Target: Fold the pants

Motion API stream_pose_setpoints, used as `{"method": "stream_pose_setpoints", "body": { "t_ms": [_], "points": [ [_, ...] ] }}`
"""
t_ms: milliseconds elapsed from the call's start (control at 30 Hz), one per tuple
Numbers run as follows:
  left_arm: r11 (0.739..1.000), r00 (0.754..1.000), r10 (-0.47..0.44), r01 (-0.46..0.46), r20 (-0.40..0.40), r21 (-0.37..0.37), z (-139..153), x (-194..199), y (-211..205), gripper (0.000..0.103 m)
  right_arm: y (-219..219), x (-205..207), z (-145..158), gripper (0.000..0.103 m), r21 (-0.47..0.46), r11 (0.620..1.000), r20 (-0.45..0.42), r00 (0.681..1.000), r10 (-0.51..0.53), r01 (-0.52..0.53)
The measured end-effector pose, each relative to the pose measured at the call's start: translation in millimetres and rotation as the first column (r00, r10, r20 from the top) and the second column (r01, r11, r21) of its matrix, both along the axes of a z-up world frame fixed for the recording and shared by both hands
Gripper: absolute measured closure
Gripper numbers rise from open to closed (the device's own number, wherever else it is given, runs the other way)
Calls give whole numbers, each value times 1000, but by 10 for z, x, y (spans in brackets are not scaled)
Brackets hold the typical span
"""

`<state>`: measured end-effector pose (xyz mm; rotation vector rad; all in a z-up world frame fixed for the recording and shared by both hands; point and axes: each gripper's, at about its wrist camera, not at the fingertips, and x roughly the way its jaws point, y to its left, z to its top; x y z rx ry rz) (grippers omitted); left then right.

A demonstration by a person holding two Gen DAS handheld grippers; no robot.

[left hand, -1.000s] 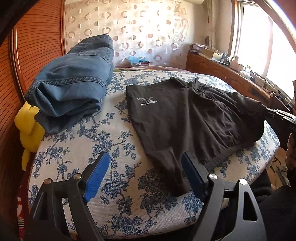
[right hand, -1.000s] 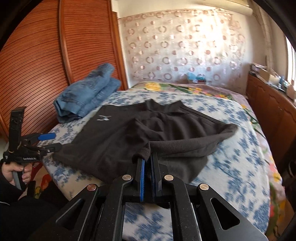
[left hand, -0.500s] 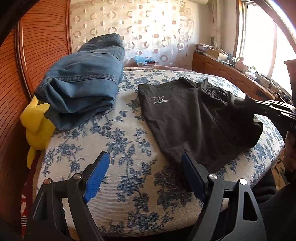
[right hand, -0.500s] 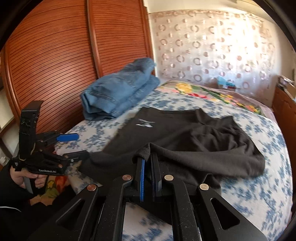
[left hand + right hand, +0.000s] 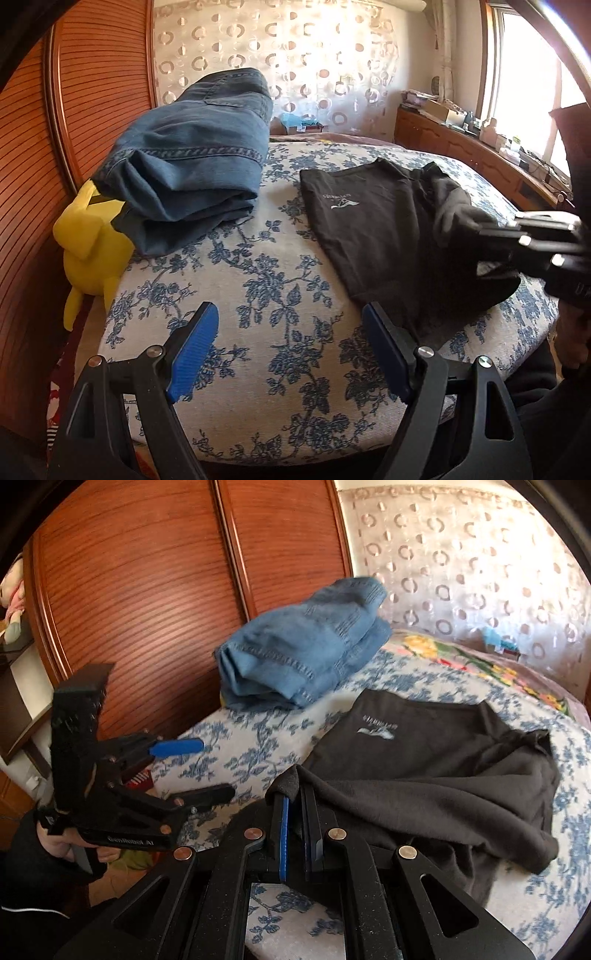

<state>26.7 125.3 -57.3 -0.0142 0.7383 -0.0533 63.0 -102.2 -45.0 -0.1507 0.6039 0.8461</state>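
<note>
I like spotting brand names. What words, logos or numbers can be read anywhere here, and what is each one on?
"GenRobot AI": white letters on the black body of the left tongs, seen from the right wrist.
White logo with a line of lettering on the black pants: printed upside down, too blurred to read.
Pale letters on the right tongs body, at the picture's edge: cut off, unreadable.
Nothing else legible.

We are looking low and close across the bed (image 5: 280, 280) from both wrists, sharing black pants (image 5: 388, 229) (and folded jeans (image 5: 306, 653)).
</note>
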Motion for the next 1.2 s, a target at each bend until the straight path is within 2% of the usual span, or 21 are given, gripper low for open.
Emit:
{"method": "stream_pose_setpoints", "body": {
  "t_ms": [133,200,300,333,367,733,900,1067,1200],
  "points": [
    [1000,1000,4,-4,-5,2,-24,-1,1,22,-12,108,-152,97,-33,999,-51,999,-12,10],
    [1000,1000,3,-3,-4,1,-26,-4,-7,22,-55,142,-193,92,-53,998,-61,998,-22,19],
    [1000,1000,-1,1,0,0,-11,-12,-33,22,-115,154,-216,77,-79,997,-67,997,-26,20],
    [1000,1000,-4,4,3,0,-2,-11,-51,22,-126,149,-211,67,-93,995,-59,998,-36,30],
    [1000,1000,-7,7,6,0,6,-5,-66,22,-172,139,-207,65,-101,994,-53,998,-45,39],
    [997,996,-74,74,43,1,145,62,-333,22,-722,-199,-31,64,-72,983,8,985,-170,170],
    [994,993,-111,111,51,-1,176,103,-468,22,-1039,-218,19,64,-54,963,24,965,-263,264],
    [986,985,-164,164,53,-5,168,180,-627,22,-1207,-45,-65,64,-104,927,45,933,-358,361],
    [980,980,-195,196,30,-23,115,231,-696,35,-1234,108,-127,64,-143,907,33,918,-395,395]
  ]
}}
